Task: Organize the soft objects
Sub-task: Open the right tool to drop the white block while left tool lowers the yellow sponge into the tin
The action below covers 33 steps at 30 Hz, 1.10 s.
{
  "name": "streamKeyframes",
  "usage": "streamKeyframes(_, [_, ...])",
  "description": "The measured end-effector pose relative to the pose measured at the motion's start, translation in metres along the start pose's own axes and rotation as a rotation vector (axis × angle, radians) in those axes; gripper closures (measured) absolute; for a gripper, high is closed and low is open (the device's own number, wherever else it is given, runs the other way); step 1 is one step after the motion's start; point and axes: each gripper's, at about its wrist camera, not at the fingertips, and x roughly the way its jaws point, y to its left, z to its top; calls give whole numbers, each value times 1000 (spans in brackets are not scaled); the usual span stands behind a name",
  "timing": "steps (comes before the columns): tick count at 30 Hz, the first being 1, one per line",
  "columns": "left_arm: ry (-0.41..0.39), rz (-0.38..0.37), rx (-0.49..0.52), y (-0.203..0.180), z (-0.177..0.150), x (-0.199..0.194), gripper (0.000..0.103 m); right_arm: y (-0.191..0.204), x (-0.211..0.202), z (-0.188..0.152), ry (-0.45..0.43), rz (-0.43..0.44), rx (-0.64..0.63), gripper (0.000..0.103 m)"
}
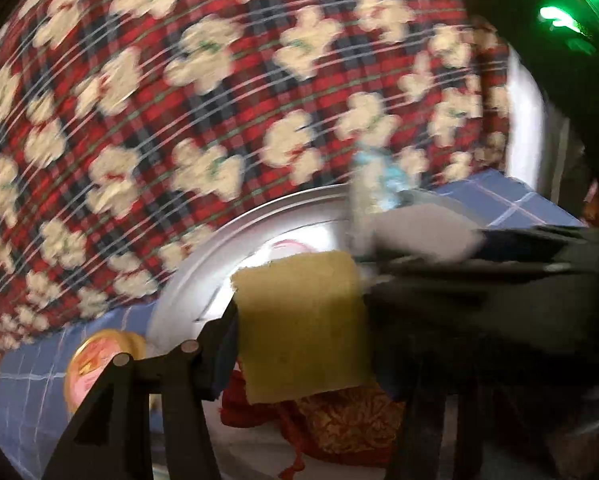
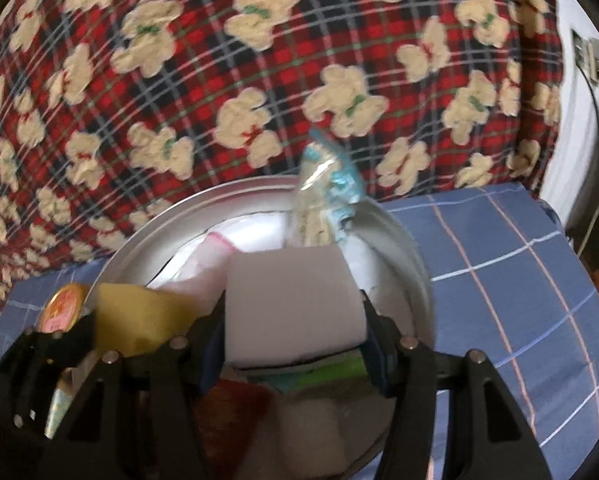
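Over a blue checked sheet (image 1: 23,404) in the left wrist view, the left tool (image 1: 303,328) grips a yellow sponge (image 1: 299,324) between its two fingers, the pads pressing its sides. The sponge hangs above a round metal basin (image 1: 203,280) that sits on the sheet. Below the sponge, near the camera, lies a red and gold fabric pouch (image 1: 339,420) with a red cord. To the left, beside the basin rim, stands a small round tin with a gold edge (image 1: 91,364). To the right, the other tool holds a white foam block (image 1: 423,232), and a clear packet with blue print (image 1: 379,184) stands up behind it. A red plaid blanket with cream bears (image 1: 219,80) fills the far side; the view is blurred.

In the right wrist view, the right tool (image 2: 293,320) clamps the white foam block (image 2: 291,304) from both sides above the metal basin (image 2: 411,264). Under the block lie green and white soft items, too dim to name. The yellow sponge (image 2: 135,316) is at the left, held by the left tool (image 2: 59,340), just beside the gold-edged tin (image 2: 61,306). The clear packet (image 2: 323,200) leans on the far rim. The blue checked sheet (image 2: 519,280) spreads to the right, the bear blanket (image 2: 219,60) beyond.
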Motion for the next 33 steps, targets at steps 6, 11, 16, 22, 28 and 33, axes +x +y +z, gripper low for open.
streamKeyframes(6, [51,-27,-47,-4,3,6,44,-3,5,0,17,-2,6,44])
streamKeyframes(11, [76,-32,-113,0,-2,14,44,0,9,-1,18,-19,-31,42])
streamKeyframes(16, [109,-53,-160,9,-8,24,44,7,17,-4,16,-41,-80,42])
streamKeyframes(22, [130,-56,-186,13,-11,29,45,14,21,-7,10,-60,-112,40])
streamKeyframes(28, [123,-30,-192,16,-12,27,44,16,21,-6,-4,-33,-120,33])
streamKeyframes(33, [131,-8,-167,13,-13,26,29,15,17,-3,-21,31,-92,15])
